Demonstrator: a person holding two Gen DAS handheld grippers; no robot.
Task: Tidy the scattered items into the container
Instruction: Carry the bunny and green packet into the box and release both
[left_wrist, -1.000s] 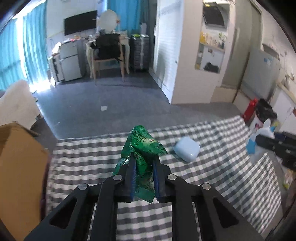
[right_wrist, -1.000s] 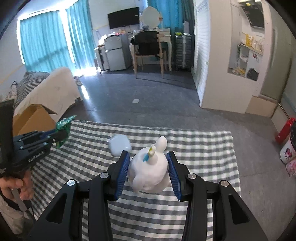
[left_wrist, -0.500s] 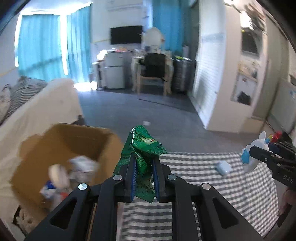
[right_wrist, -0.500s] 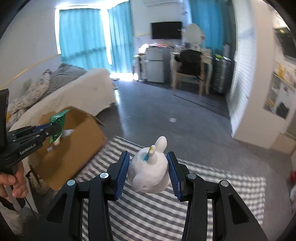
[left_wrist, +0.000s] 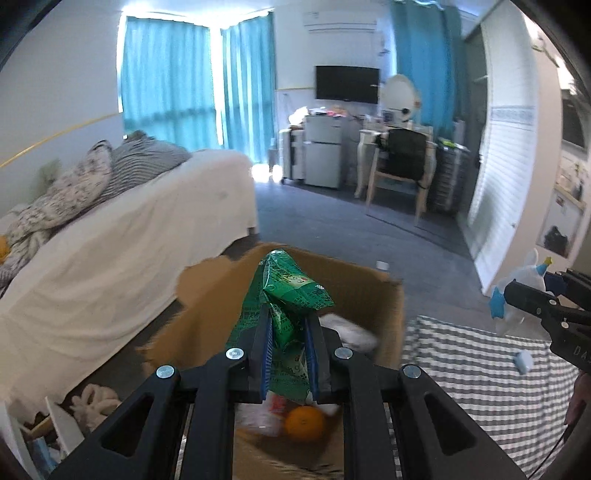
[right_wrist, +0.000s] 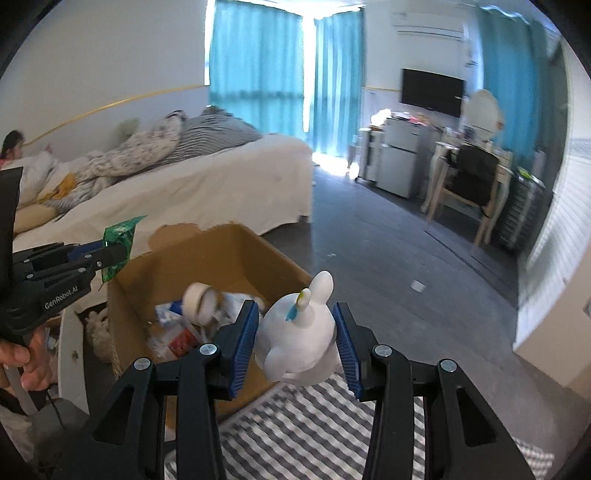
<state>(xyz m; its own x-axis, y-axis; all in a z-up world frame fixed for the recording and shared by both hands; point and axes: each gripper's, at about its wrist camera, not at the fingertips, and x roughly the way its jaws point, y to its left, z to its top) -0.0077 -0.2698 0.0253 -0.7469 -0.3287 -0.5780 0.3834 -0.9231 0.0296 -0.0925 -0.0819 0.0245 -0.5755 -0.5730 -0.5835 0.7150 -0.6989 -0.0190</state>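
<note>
My left gripper is shut on a crumpled green packet and holds it above the open cardboard box. The box holds an orange, white wrappers and other bits. My right gripper is shut on a white unicorn toy just right of the box, above the checked cloth. The left gripper with the packet shows at the box's left rim in the right wrist view. The right gripper with the toy shows at the right in the left wrist view.
A small light-blue case lies on the grey checked cloth. A bed with a white cover stands behind the box. A chair and desk and a small fridge are across the dark floor.
Both grippers have swung left from the checked cloth to the cardboard box, still holding their items. The left gripper is now over the box opening; the right is beside the box.
</note>
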